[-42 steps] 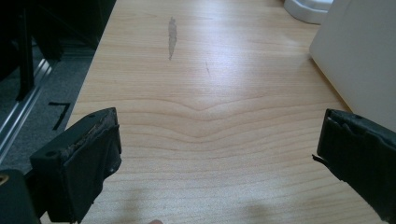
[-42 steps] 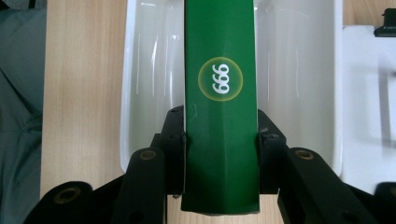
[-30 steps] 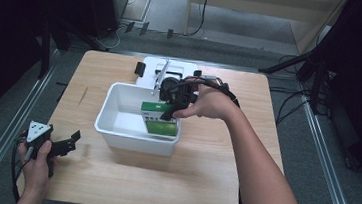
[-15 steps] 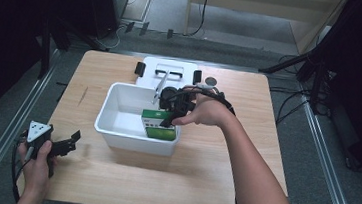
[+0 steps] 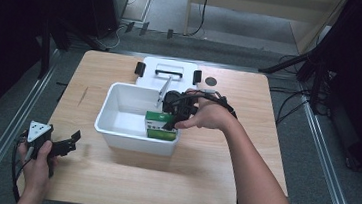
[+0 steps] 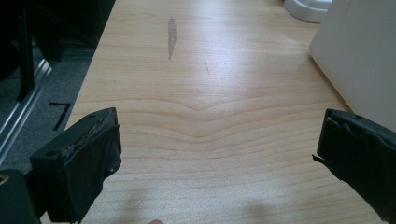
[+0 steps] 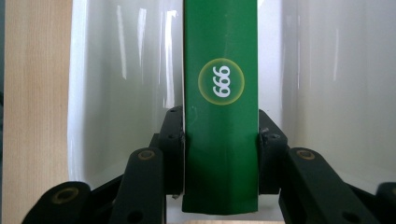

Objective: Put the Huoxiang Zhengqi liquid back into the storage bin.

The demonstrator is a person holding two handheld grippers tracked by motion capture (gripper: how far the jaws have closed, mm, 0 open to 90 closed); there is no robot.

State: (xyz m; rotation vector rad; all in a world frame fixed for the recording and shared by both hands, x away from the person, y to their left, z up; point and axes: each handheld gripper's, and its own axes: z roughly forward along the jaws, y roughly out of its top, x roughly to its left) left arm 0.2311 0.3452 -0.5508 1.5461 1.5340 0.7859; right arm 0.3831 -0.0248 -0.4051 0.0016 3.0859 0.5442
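Green box [image 5: 160,125]: inside white tub [image 5: 116,126], against near wall at its right end, clamped by both side faces in your right gripper [image 5: 173,123]. Narrow face with round "999" badge [image 7: 221,84] faces gripper camera. Your left gripper [image 5: 64,143]: jaws wide apart, nothing between, low over bare wooden table [image 5: 110,185], well left of tub.

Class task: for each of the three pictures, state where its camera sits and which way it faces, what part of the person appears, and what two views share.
High view: above the table's near side, facing forward and down; both forearms, left claw.
Left gripper view: low, along the pale wooden table; own open jaws.
Right gripper view: down into the white plastic tub; right claw clamps the green cardboard box.
Shared: tub and box.
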